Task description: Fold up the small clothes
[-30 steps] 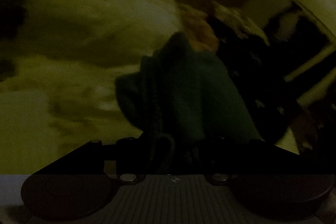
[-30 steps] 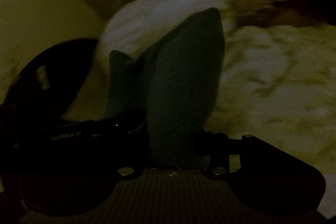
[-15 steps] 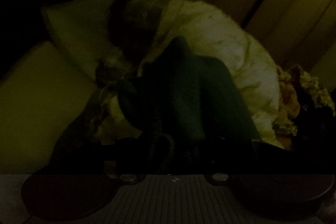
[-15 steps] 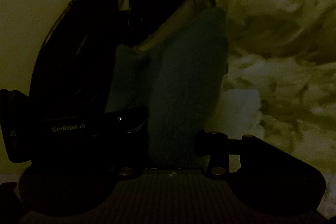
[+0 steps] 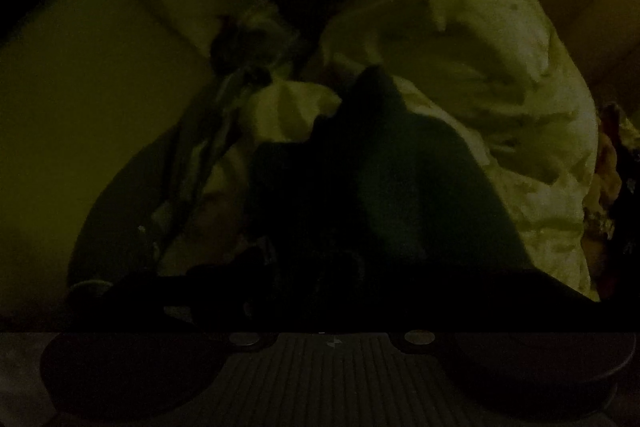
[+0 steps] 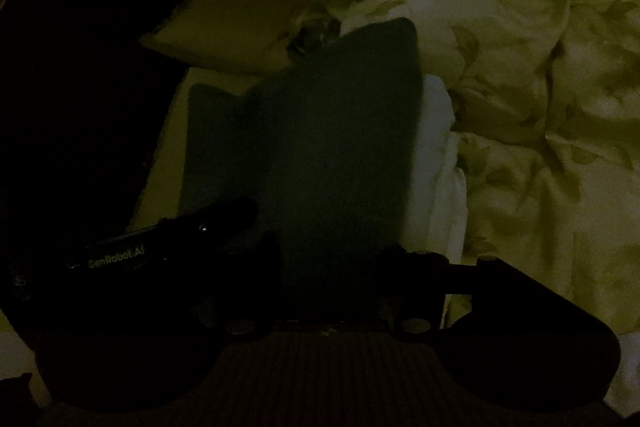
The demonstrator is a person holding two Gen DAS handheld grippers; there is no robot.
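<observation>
The scene is very dark. A small dark green garment [image 5: 400, 187] rises bunched from my left gripper [image 5: 332, 291], which is shut on its near edge. In the right wrist view the same green garment [image 6: 340, 147] stands up flat and smooth from my right gripper [image 6: 332, 279], which is shut on it. My left gripper's body with white lettering [image 6: 132, 251] shows at the lower left of the right wrist view, close beside the right one. The fingertips are hidden by the cloth.
A rumpled pale quilt with a leaf print [image 6: 540, 107] lies to the right and behind; it also shows in the left wrist view [image 5: 480, 67]. A pale pillow [image 6: 232, 11] lies at the back. A dark round shape [image 6: 60, 67] is on the left.
Both views have swung across the bed, from the quilt toward the pillow. Both grippers stay shut on the green garment, which keeps the same shape.
</observation>
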